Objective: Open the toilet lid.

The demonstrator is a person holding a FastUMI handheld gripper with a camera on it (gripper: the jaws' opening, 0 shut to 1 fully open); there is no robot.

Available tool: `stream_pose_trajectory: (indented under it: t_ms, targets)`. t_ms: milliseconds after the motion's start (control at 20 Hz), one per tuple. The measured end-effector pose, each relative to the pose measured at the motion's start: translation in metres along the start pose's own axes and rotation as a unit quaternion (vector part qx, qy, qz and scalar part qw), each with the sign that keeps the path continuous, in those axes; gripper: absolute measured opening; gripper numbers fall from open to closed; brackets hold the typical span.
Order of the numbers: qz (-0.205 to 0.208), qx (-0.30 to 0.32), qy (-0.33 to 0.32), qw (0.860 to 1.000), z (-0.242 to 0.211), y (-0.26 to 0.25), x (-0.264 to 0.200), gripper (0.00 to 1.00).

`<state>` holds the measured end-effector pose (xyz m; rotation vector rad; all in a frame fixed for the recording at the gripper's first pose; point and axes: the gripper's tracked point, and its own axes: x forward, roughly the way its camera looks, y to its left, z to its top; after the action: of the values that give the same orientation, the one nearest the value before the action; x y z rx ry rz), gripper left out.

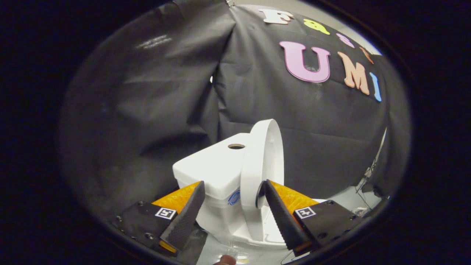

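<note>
A white toilet stands just ahead of my fingers, seen from the side. Its lid point(262, 162) stands upright, raised off the bowl point(254, 235) and close to the white tank point(215, 167), which has a round hole in its top. My gripper point(232, 189) is open, its fingers spread wide. The left finger is in front of the tank's lower corner. The right finger's tip sits beside the lid's lower edge; I cannot tell whether it touches. Nothing is pinched between the fingers.
Black cloth walls close the booth behind and to the left of the toilet. Cables point(364, 184) hang at the right by the cloth's edge. A fingertip of a person's hand point(225, 260) shows below the gripper. The floor under the toilet is pale and glossy.
</note>
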<state>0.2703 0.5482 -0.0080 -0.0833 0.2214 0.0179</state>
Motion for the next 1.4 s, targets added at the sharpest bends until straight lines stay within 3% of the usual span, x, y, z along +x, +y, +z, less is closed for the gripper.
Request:
stream_pose_trajectory:
  t_ms: [500,750,900,1100,1400]
  targets:
    - [0.023,-0.012,-0.010,1.000,0.002,-0.043,-0.044,1.00]
    - [0.088,0.015,-0.033,0.995,-0.001,-0.047,-0.076,1.00]
    - [0.070,-0.011,-0.020,0.997,-0.015,-0.088,-0.096,0.99]
    - [0.106,0.008,-0.020,0.994,-0.014,-0.117,-0.112,0.99]
    - [0.061,0.036,-0.075,0.995,0.022,-0.209,-0.134,0.99]
